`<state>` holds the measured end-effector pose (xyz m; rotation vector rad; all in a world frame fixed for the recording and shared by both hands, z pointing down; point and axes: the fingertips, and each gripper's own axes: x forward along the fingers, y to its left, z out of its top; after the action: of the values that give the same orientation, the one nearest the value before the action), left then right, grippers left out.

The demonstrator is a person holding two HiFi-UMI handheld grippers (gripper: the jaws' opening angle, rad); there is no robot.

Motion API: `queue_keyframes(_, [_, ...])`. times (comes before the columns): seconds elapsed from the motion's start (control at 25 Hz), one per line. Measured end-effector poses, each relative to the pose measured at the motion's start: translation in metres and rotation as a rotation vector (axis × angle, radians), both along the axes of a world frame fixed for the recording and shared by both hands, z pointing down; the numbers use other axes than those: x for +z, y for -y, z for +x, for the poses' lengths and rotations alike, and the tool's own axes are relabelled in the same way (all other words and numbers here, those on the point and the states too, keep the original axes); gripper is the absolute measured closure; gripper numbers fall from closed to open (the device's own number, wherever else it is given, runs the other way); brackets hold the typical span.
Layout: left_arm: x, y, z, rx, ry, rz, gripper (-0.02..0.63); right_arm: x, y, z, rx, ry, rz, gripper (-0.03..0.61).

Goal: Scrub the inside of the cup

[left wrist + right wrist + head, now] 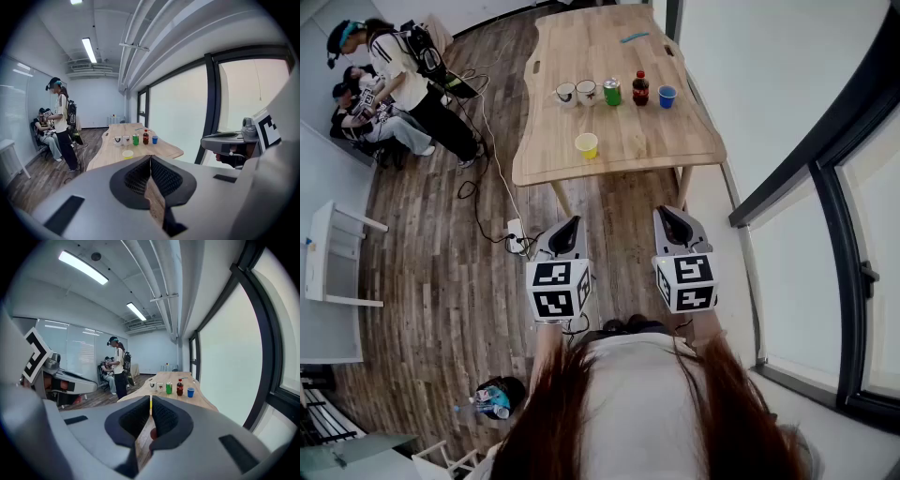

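Note:
Both grippers hang shut and empty over the wood floor, short of the table's near edge: my left gripper (573,223) (150,157) and my right gripper (667,213) (151,399) side by side. On the wooden table (656,150) a yellow cup (587,145) (127,153) stands alone near the front. Behind it runs a row: two white mugs (566,93) (587,91), a green can (612,91), a dark bottle (640,88) and a blue cup (667,96) (191,392). A blue tool (634,37) lies at the far end.
People (394,84) stand and sit at the far left, with cables and a power strip (516,236) on the floor near the table leg. A white side table (333,258) is at the left. A glass wall (825,216) runs along the right.

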<state>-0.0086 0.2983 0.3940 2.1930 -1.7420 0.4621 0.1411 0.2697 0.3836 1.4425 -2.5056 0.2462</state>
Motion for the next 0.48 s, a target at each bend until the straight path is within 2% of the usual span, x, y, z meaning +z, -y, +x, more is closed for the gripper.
queue_keyframes(0.48, [0.0037, 0.0035, 0.004, -0.041, 0.019, 0.002, 0.6, 0.0052, 0.0096, 0.0105, -0.015, -0.001, -0.002, 0.54])
